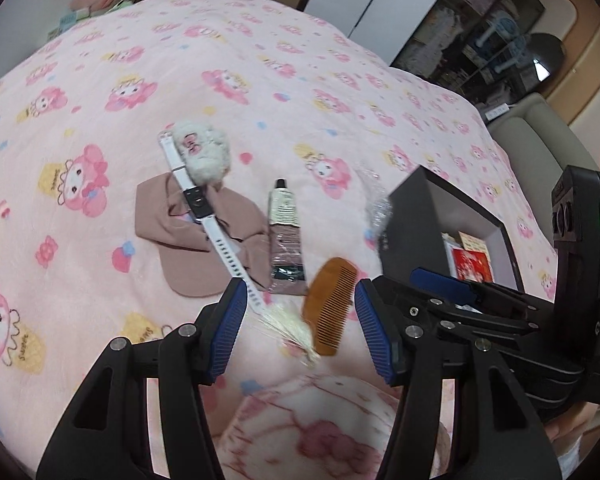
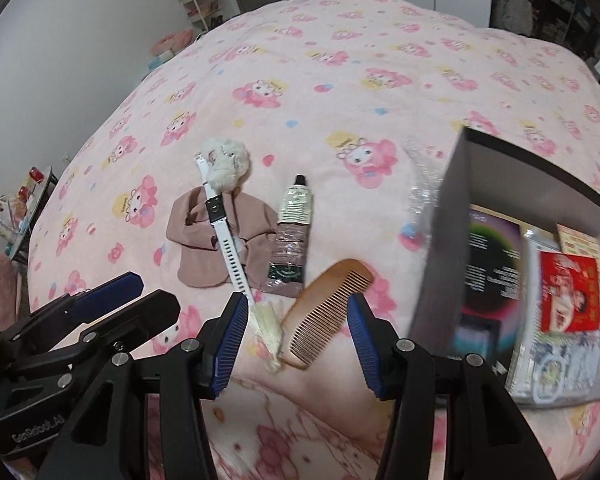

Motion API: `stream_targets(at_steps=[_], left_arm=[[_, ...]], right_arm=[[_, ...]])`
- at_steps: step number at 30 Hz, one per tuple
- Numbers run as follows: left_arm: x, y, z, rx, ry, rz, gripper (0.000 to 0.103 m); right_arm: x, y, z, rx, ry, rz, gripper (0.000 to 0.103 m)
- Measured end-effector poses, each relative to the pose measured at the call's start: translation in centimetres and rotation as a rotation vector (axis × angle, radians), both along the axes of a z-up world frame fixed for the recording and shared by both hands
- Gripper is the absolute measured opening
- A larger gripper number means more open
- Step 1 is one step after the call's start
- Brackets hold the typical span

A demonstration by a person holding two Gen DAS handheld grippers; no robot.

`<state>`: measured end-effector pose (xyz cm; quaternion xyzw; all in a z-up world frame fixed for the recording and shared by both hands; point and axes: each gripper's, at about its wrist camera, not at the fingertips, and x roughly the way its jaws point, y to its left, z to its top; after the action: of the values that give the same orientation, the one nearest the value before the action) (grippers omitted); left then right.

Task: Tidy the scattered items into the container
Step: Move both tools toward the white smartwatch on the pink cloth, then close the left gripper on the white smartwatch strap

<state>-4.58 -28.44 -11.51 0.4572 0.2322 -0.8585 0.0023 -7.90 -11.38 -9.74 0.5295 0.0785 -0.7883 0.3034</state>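
Left wrist view: wooden comb (image 1: 332, 306) between spread fingers (image 1: 230, 330).

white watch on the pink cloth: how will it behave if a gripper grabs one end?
The white watch lies flat with its strap unbuckled and stretched out, so it will probably dangle limp from the pinch. The dark face sits mid-strap, so that part likely swings lowest. It rests across the pink cloth with its far end by the fluffy toy, so lifting may drag on either.

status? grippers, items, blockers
Left gripper and right gripper open, empty. Comb nearest; watch, tube on bed outside box. Nothing blocking.
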Motion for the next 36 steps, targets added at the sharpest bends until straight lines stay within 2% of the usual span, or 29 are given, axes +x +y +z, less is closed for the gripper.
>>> stream_targets(at_steps=[6,9,12,14,16,20,21,23,24,29,31,34,36], left_arm=[[-2.2,-2.7,-4.5,0.054,-0.079,0.038,0.055],[-3.2,-3.9,-6.9,0.146,-0.116,0.039,0.048],[-4.3,-4.4,-9.3,0.192,-0.176,0.034,0.039],[-5.0,-4.5,-10.6,0.245,-0.201,0.018,0.034],[-5.5,-4.4,-11.4,0.306,-0.211,-0.011,0.033],[-6.5,-4.9,-13.2,0.379,-0.272,-0.002,0.031],[-6.7,-5.1,-13.6,0.398,-0.287,0.002,0.027],[-7.0,-5.2,-13.9,0.395,-0.300,-0.001,0.008],[-7.1,-5.1,-13.8,0.391,-0.302,0.001,0.005],[-6.5,-5.5,-13.8,0.405,-0.292,0.027,0.005],[-6.7,-5.5,-14.2,0.428,-0.304,0.029,0.010],[-7.4,-5.4,-14.8,0.419,-0.328,0.019,0.012],[-7.7,-5.3,-15.0,0.427,-0.332,0.010,0.017]], right_arm=[[-2.0,-2.5,-3.0,0.033,-0.062,0.029,0.048],[-2.9,-3.7,-5.2,0.055,-0.129,0.067,0.048],[-3.6,-4.1,-7.4,0.062,-0.214,0.086,0.048],[-3.7,-4.2,-8.3,0.066,-0.239,0.092,0.048],[-3.5,-4.5,-8.8,0.066,-0.248,0.112,0.047],[-3.6,-5.0,-9.9,0.050,-0.295,0.131,0.046],[-3.6,-5.1,-10.1,0.057,-0.296,0.126,0.046],[-3.6,-5.2,-10.3,0.062,-0.290,0.126,0.045],[-3.5,-5.3,-10.2,0.060,-0.291,0.131,0.046],[-3.0,-6.0,-10.0,0.071,-0.278,0.173,0.046],[-3.0,-6.0,-10.1,0.077,-0.276,0.166,0.046],[-3.0,-5.7,-10.0,0.069,-0.275,0.162,0.046],[-3.0,-5.5,-10.0,0.074,-0.271,0.161,0.046]])
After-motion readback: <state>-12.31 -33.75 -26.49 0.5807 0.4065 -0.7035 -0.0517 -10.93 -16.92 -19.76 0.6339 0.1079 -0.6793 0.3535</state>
